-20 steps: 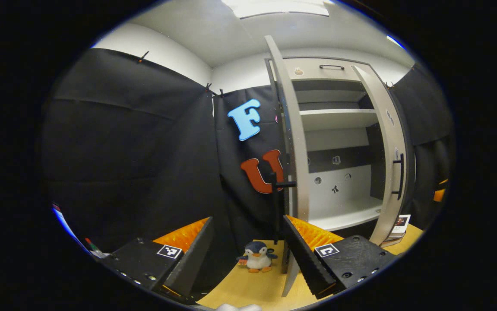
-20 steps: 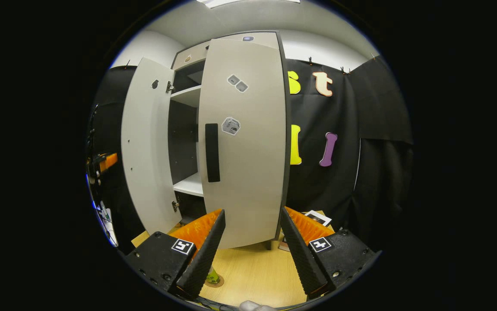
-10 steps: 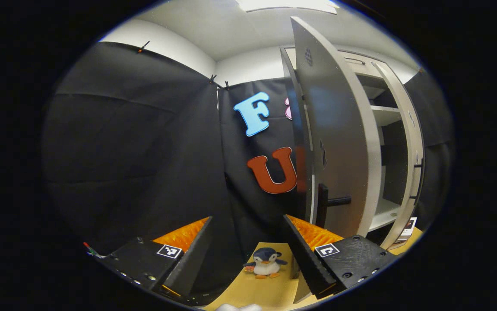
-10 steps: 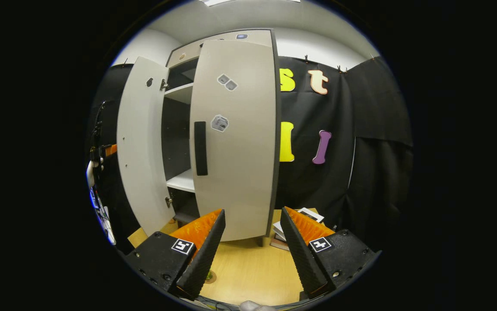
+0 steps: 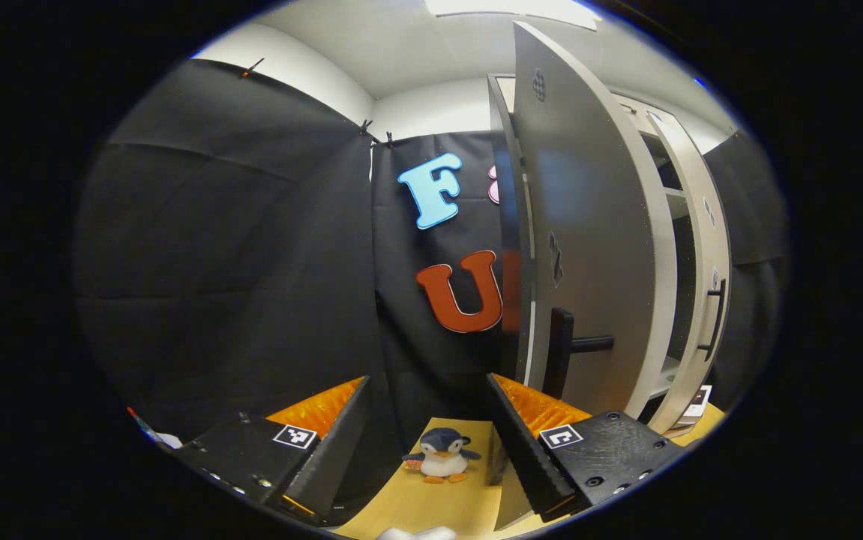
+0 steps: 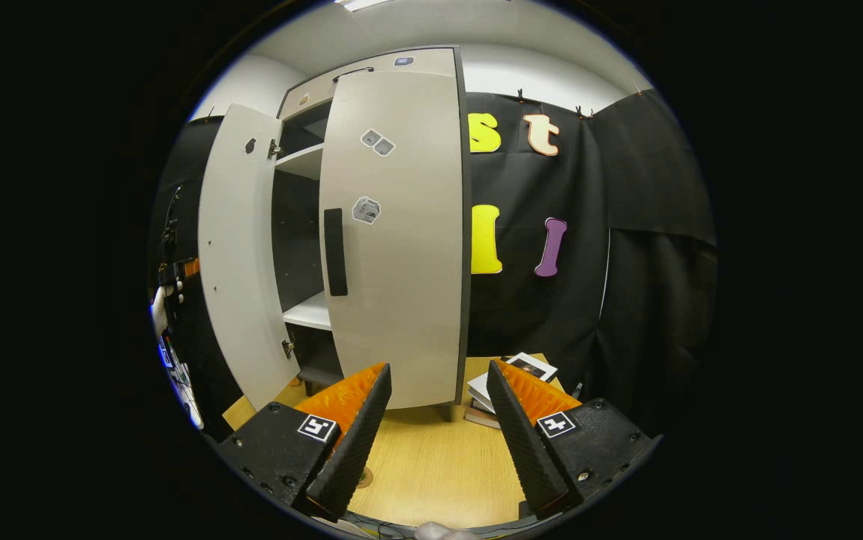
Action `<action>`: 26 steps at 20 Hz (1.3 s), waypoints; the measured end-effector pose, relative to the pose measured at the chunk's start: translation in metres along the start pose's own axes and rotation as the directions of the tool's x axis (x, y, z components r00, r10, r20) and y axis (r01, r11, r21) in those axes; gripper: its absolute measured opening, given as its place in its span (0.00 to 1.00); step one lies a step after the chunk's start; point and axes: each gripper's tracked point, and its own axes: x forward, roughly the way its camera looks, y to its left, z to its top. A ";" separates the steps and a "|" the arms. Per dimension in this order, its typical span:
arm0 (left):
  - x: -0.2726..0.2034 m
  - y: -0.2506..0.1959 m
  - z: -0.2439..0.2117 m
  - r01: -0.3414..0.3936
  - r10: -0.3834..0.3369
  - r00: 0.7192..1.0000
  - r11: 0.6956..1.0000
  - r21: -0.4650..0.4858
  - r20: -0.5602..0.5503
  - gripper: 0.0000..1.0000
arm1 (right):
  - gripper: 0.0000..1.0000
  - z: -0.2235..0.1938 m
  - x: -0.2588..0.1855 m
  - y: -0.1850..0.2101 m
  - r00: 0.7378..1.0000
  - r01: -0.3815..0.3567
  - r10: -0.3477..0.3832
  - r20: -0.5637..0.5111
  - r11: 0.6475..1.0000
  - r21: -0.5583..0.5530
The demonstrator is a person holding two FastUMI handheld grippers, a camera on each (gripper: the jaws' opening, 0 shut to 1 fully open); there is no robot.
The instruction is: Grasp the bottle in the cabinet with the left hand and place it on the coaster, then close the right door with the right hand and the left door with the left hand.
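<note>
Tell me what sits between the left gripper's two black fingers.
In the left gripper view, a small plush penguin stands on the light wooden tabletop, seen in the gap of the open left gripper, farther off, untouched.

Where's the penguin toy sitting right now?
In the left gripper view the penguin toy stands on the wooden table, low in the middle between the left tool's fingers, just left of the left door's bottom corner.
</note>
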 end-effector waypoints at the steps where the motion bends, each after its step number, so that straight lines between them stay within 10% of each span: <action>1: 0.002 0.000 0.000 -0.011 0.011 1.000 1.000 0.014 0.004 0.92 | 0.80 -0.001 0.000 0.000 1.000 -0.002 0.002 -0.002 1.000 -0.001; 26: 0.016 -0.206 -0.004 0.300 -0.301 0.953 0.954 -0.022 -0.035 0.95 | 0.80 0.010 -0.024 -0.035 0.996 0.075 -0.074 0.043 0.997 -0.031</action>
